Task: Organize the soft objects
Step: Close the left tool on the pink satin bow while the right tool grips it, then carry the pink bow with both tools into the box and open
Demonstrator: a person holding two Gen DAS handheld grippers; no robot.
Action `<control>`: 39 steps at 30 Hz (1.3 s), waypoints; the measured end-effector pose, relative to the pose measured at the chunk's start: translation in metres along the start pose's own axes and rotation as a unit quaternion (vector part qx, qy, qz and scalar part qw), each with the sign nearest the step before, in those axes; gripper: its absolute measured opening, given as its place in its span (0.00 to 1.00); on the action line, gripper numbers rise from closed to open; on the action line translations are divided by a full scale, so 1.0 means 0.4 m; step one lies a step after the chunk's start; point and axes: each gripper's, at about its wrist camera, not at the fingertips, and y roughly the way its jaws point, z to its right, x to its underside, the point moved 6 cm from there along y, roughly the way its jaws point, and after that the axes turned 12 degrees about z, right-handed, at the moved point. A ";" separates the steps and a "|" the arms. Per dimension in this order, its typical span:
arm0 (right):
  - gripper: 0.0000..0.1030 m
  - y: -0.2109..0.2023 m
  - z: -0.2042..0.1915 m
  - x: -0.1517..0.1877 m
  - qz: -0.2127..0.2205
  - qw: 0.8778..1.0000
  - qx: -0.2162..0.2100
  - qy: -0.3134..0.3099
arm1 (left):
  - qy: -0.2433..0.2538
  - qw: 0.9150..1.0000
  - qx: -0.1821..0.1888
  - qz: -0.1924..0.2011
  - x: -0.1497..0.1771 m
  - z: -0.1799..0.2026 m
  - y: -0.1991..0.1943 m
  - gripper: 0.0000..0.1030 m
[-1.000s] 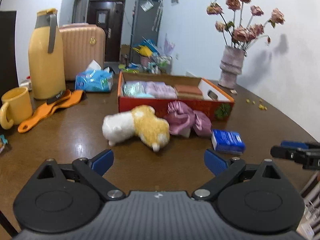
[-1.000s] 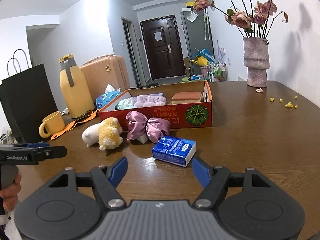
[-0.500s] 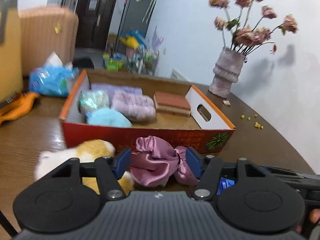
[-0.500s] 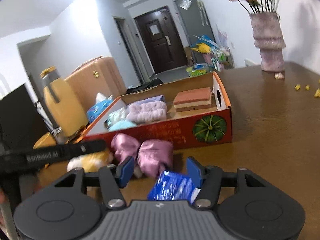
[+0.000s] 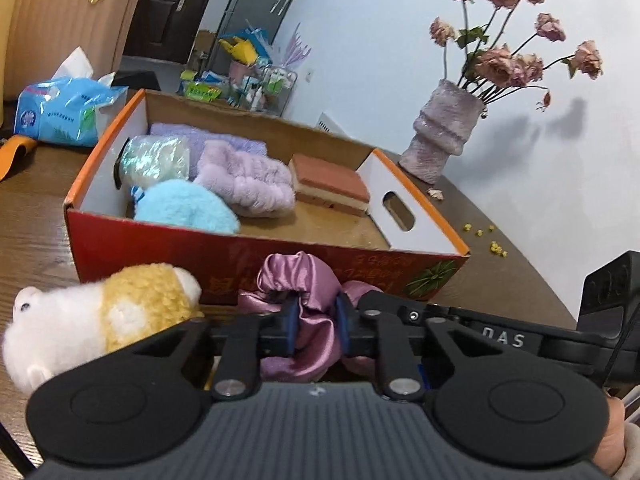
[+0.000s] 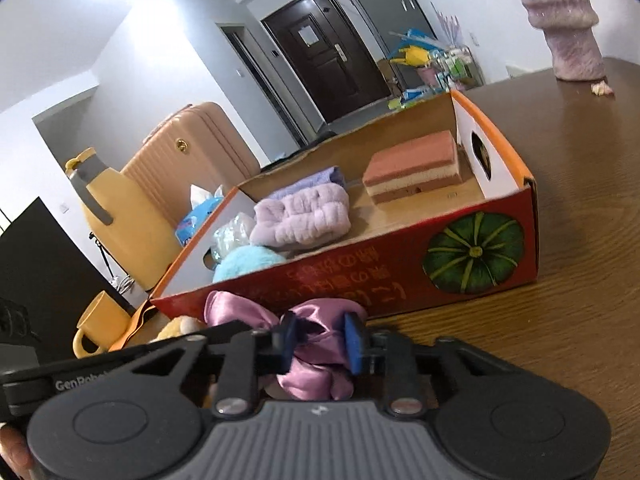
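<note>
Closing both jaws on shiny pink satin bow (image 5: 316,300) w/ our left gripper (image 5: 314,326) & right gripper (image 6: 320,340), beside red cardboard box (image 6: 400,276) on brown wooden bench (image 6: 560,320).

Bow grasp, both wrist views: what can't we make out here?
- Bow: lower half hidden behind the left gripper body in the left view and the right gripper body in the right view. Both jaws are closing, satin between them.
- Blue tissue pack: only a sliver shows in the left view, under the gripper.
- Plush: in the right view, mostly hidden by the left gripper's arm.
- Box print: too distorted to read.
</note>
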 end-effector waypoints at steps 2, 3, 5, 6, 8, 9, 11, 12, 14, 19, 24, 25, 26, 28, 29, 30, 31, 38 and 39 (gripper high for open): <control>0.15 -0.017 -0.010 -0.005 0.010 1.000 -0.001 -0.002 | 0.010 1.000 0.003 0.012 -0.009 0.017 -0.023 0.17; 0.15 -0.032 -0.020 -0.008 0.014 1.000 -0.004 -0.006 | 0.012 1.000 0.006 0.018 -0.014 0.024 -0.038 0.17; 0.15 -0.070 -0.048 -0.016 0.031 0.999 -0.009 -0.022 | 0.012 0.999 0.019 0.035 -0.023 0.042 -0.083 0.17; 0.14 -0.093 -0.062 -0.020 0.041 0.999 -0.013 -0.031 | 0.013 0.999 0.024 0.044 -0.024 0.053 -0.113 0.17; 0.14 -0.148 -0.093 -0.022 0.060 0.997 -0.021 -0.052 | 0.016 0.998 0.033 0.056 -0.021 0.073 -0.165 0.17; 0.14 -0.176 -0.107 -0.019 0.068 0.995 -0.024 -0.062 | 0.016 0.997 0.038 0.059 -0.013 0.083 -0.193 0.17; 0.14 -0.221 -0.125 -0.003 0.071 0.995 -0.026 -0.068 | 0.019 0.997 0.041 0.058 0.004 0.096 -0.233 0.17; 0.14 -0.241 -0.133 0.009 0.070 0.995 -0.027 -0.070 | 0.021 0.997 0.040 0.056 0.016 0.102 -0.251 0.17; 0.14 -0.275 -0.143 0.036 0.066 0.995 -0.025 -0.074 | 0.019 0.998 0.037 0.046 0.040 0.107 -0.279 0.17; 0.14 -0.344 -0.155 0.096 0.055 0.996 -0.018 -0.068 | 0.016 0.999 0.029 0.026 0.093 0.126 -0.336 0.17; 0.14 -0.427 -0.166 0.126 0.068 0.995 -0.016 -0.067 | 0.030 0.998 0.037 0.033 0.113 0.165 -0.396 0.17; 0.14 -0.442 -0.170 0.127 0.072 0.995 -0.016 -0.069 | 0.034 0.998 0.040 0.036 0.114 0.174 -0.407 0.17; 0.14 -0.453 -0.175 0.131 0.075 0.995 -0.015 -0.071 | 0.036 0.998 0.041 0.038 0.115 0.180 -0.415 0.17; 0.14 -0.474 -0.181 0.132 0.081 0.994 -0.015 -0.073 | 0.040 0.997 0.044 0.042 0.119 0.191 -0.430 0.17; 0.14 -0.481 -0.183 0.133 0.084 0.994 -0.015 -0.074 | 0.041 0.997 0.045 0.042 0.120 0.196 -0.435 0.17; 0.14 -0.490 -0.184 0.134 0.085 0.994 -0.014 -0.074 | 0.043 0.997 0.046 0.043 0.122 0.200 -0.440 0.17; 0.14 -0.496 -0.185 0.134 0.087 0.993 -0.013 -0.074 | 0.045 0.997 0.047 0.044 0.123 0.204 -0.444 0.17; 0.14 -0.511 -0.190 0.127 0.096 0.992 -0.013 -0.080 | 0.052 0.996 0.052 0.049 0.107 0.210 -0.446 0.17; 0.14 -0.508 -0.191 0.121 0.097 0.992 -0.012 -0.081 | 0.053 0.996 0.053 0.052 0.097 0.210 -0.441 0.17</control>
